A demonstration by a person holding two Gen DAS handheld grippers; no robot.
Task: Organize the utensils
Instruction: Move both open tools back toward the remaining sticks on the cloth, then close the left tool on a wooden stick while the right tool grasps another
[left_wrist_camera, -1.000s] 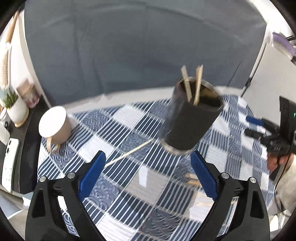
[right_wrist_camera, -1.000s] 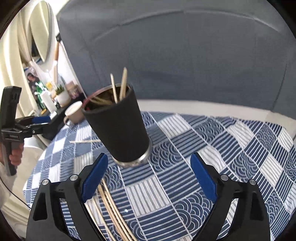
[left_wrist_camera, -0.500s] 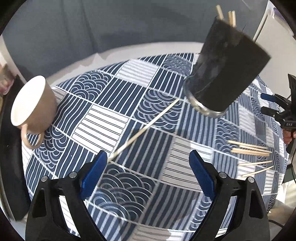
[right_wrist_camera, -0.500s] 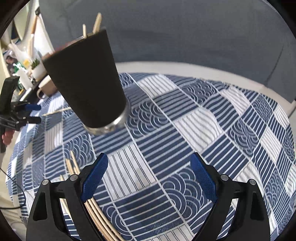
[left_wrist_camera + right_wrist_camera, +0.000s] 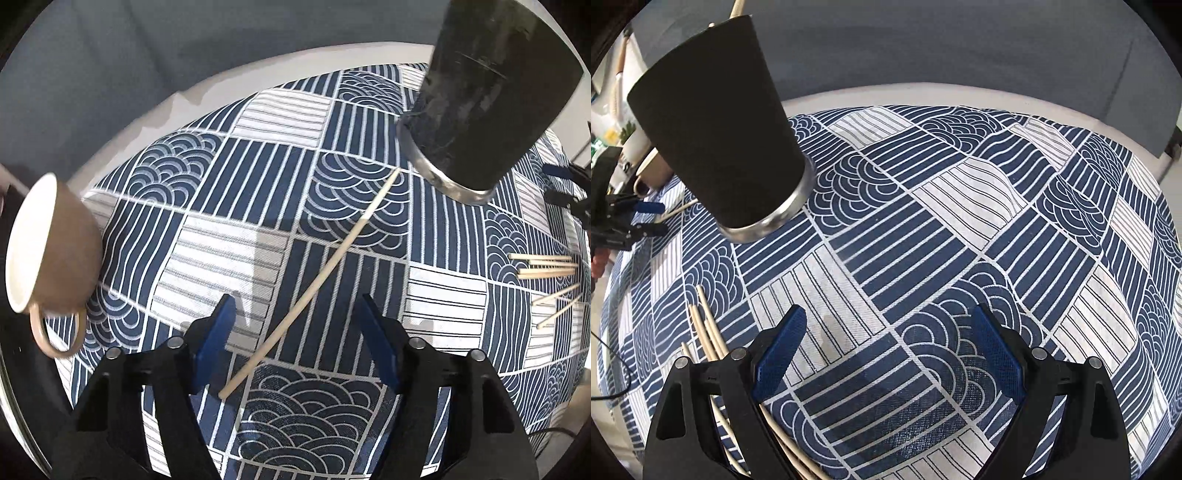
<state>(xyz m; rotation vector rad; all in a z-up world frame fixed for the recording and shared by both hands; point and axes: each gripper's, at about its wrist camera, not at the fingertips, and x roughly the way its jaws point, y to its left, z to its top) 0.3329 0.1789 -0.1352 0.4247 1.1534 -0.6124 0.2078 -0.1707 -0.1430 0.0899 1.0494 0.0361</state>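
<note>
Blue pads of the left gripper are closing around one chopstick lying on the checked cloth, not pressing it yet. Right gripper stands wide open and empty, near more chopsticks and the black cup.

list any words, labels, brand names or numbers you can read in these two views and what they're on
None can be read.
The black cup shows scuffs only, no print.
The beige mug is plain.
The loose chopstick and the tablecloth carry no lettering, only pattern.
Small items at the far left edge of the right wrist view are too blurred to tell.
</note>
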